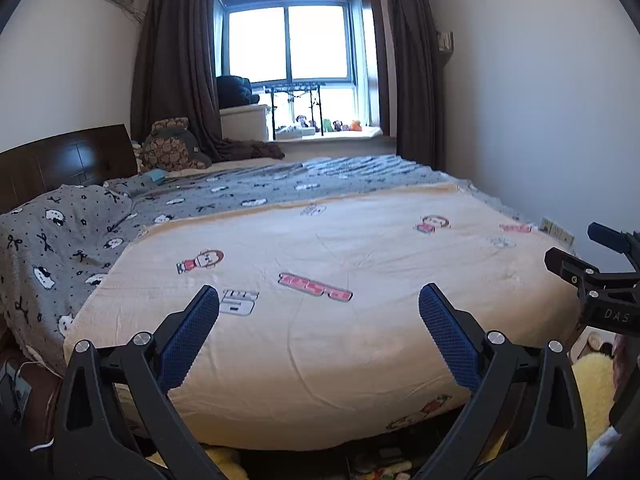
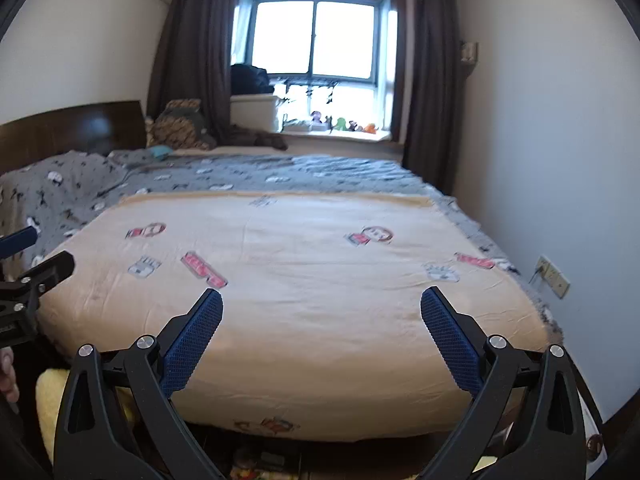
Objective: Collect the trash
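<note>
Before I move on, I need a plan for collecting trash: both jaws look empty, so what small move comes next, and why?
Probably tilt both grippers down toward the floor at the foot of the bed. The left gripper and right gripper are open and empty, the cream blanket shows no litter, and small clutter shows under the bed's near edge.

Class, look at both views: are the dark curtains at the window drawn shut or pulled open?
Open. The dark curtains hang bunched at either side, leaving the bright window uncovered.
</note>
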Available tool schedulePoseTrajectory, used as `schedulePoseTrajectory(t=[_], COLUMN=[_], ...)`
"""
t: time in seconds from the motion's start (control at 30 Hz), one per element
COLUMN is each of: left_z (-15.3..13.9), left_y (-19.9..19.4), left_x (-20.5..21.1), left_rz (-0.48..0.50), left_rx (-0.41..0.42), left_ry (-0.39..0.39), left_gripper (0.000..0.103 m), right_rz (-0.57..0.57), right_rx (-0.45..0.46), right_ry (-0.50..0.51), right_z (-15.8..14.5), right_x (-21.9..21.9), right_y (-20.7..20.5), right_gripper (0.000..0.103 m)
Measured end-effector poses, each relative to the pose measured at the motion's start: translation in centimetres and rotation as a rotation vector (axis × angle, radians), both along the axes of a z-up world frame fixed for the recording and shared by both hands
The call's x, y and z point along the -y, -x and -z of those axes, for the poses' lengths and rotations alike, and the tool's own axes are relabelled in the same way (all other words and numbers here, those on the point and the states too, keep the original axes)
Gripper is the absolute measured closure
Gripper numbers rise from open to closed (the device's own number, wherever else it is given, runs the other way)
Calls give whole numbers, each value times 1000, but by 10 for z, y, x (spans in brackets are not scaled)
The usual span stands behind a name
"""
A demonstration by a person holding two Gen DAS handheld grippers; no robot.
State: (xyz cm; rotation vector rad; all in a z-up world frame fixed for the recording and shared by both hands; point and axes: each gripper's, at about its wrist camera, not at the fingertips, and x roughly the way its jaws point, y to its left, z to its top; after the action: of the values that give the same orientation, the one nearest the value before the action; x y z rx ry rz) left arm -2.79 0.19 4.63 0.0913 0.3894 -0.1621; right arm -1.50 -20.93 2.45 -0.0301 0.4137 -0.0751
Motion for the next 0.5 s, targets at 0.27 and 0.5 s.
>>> schedulePoseTrajectory(t=[0.27, 0.5], left_z=[-11, -5], left_y=[9, 7], left_x=[4, -2], left_rz=[3, -27], left_rx=[10, -18], left_ry=[28, 37], left_gripper=[8, 8], right_rz=[44, 28], right_rx=[10, -44], right_ry=[0, -34], right_z=[-8, -3], right_x=[8, 11], right_y=[6, 5], right_gripper=[4, 4])
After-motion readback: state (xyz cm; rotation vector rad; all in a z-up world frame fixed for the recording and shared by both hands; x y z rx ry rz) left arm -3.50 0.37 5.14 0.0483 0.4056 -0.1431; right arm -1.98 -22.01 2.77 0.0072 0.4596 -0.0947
